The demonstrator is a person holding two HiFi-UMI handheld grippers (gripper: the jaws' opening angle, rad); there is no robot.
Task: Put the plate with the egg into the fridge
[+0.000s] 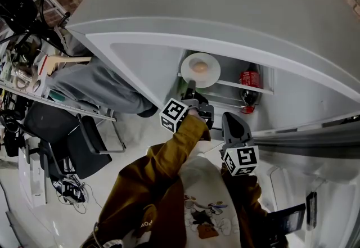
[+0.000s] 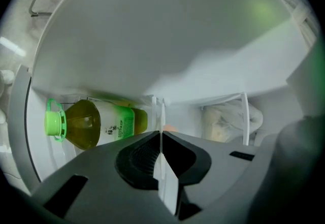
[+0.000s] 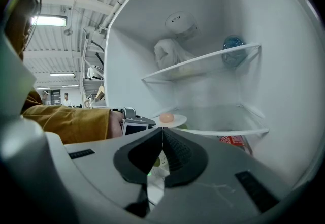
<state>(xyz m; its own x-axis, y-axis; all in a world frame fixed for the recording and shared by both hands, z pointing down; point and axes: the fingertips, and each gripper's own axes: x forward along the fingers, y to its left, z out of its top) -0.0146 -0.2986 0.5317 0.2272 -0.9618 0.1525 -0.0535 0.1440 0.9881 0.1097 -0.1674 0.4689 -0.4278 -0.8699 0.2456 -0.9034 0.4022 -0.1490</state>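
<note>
Plate w/ the egg on it is inside the open fridge, at the front left end of a glass shelf. In the head view I look steeply down on it. My L gripper reaches up to the plate's near rim. My R gripper hangs lower and to the right, apart from plate and shelf. A red-labelled bottle shows right of the plate. Mustard sleeves cover both my arms.

Left gripper view: the L gripper has its jaws closed on the plate, whose thin white rim runs edge-on btwn the pads. A green tea bottle w/ a bright green cap lies toward the frame's left. A pale bag shows at right.

Right gripper view: the R gripper has its jaws pressed together w/ nothing btwn them. Beyond the tips I see the plate and the egg at the shelf's front edge, w/ the L gripper on the plate's left rim. I can't tell if the plate rests on the shelf. An upper shelf carries a white bag, and the red-labelled bottle shows under the lower shelf
</note>
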